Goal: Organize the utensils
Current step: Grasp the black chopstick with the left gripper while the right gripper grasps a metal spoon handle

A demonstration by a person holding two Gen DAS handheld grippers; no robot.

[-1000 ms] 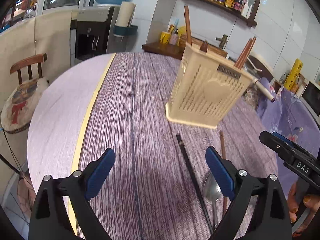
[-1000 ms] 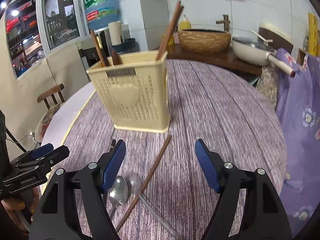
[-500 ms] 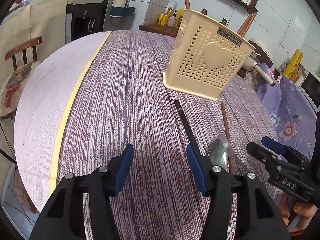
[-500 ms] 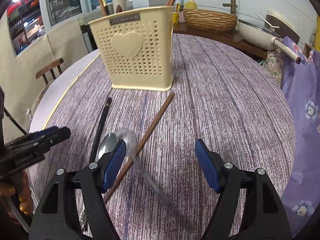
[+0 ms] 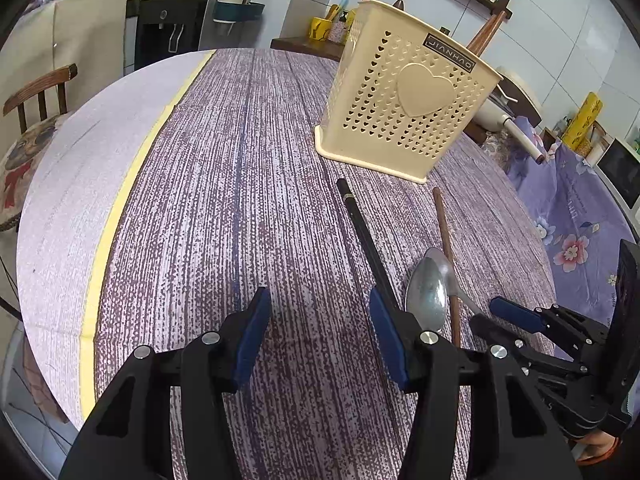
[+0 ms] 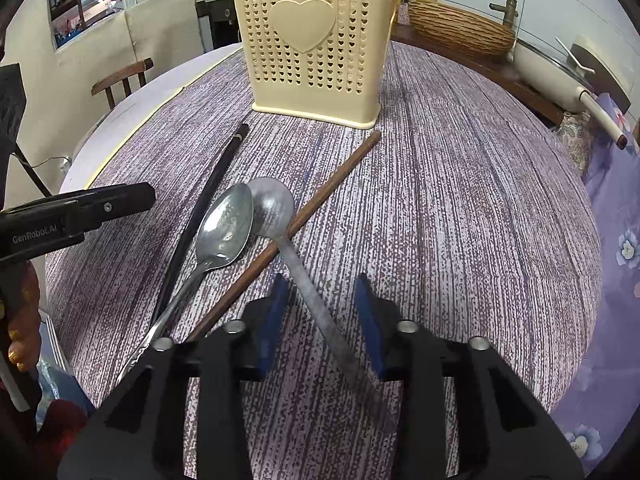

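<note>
A cream perforated utensil holder (image 5: pixel 404 116) (image 6: pixel 316 40) stands on the purple round table, with wooden sticks in it. In front of it lie a black chopstick (image 5: pixel 362 228) (image 6: pixel 208 196), a brown chopstick (image 5: pixel 444 224) (image 6: pixel 332 184) and two metal spoons. One spoon (image 6: pixel 224 232) lies bowl up. The other spoon (image 6: pixel 272 206) lies across the brown chopstick. My right gripper (image 6: pixel 322 280) is closing, with that spoon's handle (image 6: pixel 316 304) between its jaws and a gap on both sides. My left gripper (image 5: pixel 318 296) is open over bare table, just left of the black chopstick.
A pale band with a yellow strip (image 5: pixel 120 208) runs along the table's left side. A wooden chair (image 5: pixel 36 92) stands beyond it. Behind the table are a wicker basket (image 6: pixel 460 28) and a white pan (image 6: pixel 548 76). A floral cloth (image 6: pixel 616 200) hangs at the right.
Both grippers have come down closer to the table and the utensils. The left jaws have narrowed. The right jaws have narrowed around the spoon handle.
</note>
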